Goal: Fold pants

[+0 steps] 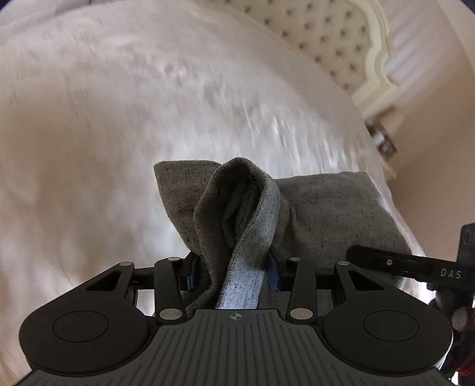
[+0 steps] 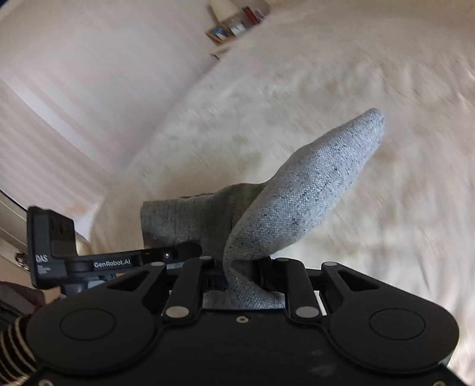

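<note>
Grey speckled pants [image 1: 326,213] hang bunched above a white bed. In the left wrist view my left gripper [image 1: 231,267] is shut on a thick folded edge of the cloth, which stands up between the blue pads. A black finger [image 1: 400,262] of the right gripper reaches in at the right edge, against the same cloth. In the right wrist view my right gripper [image 2: 240,276] is shut on another part of the pants [image 2: 311,190], and a lobe of fabric sticks up to the right. The left gripper's finger [image 2: 118,261] lies close on the left.
A white bedspread [image 1: 118,133] fills both views, blurred by motion. A tufted cream headboard [image 1: 326,38] stands at the far end. A small shelf with books [image 2: 234,26] is beyond the bed. A striped sleeve [image 2: 12,350] shows at the lower left.
</note>
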### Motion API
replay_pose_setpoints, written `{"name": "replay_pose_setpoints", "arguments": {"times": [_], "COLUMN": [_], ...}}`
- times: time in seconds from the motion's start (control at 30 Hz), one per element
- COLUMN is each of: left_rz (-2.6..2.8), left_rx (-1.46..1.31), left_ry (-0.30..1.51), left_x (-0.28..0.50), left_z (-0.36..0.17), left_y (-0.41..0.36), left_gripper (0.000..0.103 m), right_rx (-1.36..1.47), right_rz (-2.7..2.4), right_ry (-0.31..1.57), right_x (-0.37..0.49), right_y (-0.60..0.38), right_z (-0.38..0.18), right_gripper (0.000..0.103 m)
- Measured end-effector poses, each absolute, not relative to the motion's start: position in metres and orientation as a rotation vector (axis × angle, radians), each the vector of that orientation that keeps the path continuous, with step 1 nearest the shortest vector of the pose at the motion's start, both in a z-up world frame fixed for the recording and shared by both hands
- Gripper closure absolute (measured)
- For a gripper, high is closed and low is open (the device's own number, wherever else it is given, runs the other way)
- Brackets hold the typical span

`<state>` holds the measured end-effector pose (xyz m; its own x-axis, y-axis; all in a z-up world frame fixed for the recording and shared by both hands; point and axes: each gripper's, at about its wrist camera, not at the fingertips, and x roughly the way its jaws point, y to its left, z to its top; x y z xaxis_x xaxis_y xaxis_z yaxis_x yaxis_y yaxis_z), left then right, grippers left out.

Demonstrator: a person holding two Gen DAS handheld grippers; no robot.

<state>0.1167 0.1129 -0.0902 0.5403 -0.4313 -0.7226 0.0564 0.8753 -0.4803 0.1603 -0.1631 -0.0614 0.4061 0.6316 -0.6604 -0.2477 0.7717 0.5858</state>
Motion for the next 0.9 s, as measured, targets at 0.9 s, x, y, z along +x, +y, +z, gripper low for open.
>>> {"name": "replay_pose_setpoints", "arguments": {"times": [0.9], "left_rz": [-0.020], "left_rx": [-0.064], "left_ry": [1.105], "left_x": [0.163], "left_z": [-0.188], "left_y": [0.120], "left_gripper": [0.054], "right_rx": [0.020], "right_rz": [0.287], "right_ry": [1.040], "right_x": [0.292], "right_y": [-0.017], "right_z": [-0.167], "right_gripper": [0.065]}}
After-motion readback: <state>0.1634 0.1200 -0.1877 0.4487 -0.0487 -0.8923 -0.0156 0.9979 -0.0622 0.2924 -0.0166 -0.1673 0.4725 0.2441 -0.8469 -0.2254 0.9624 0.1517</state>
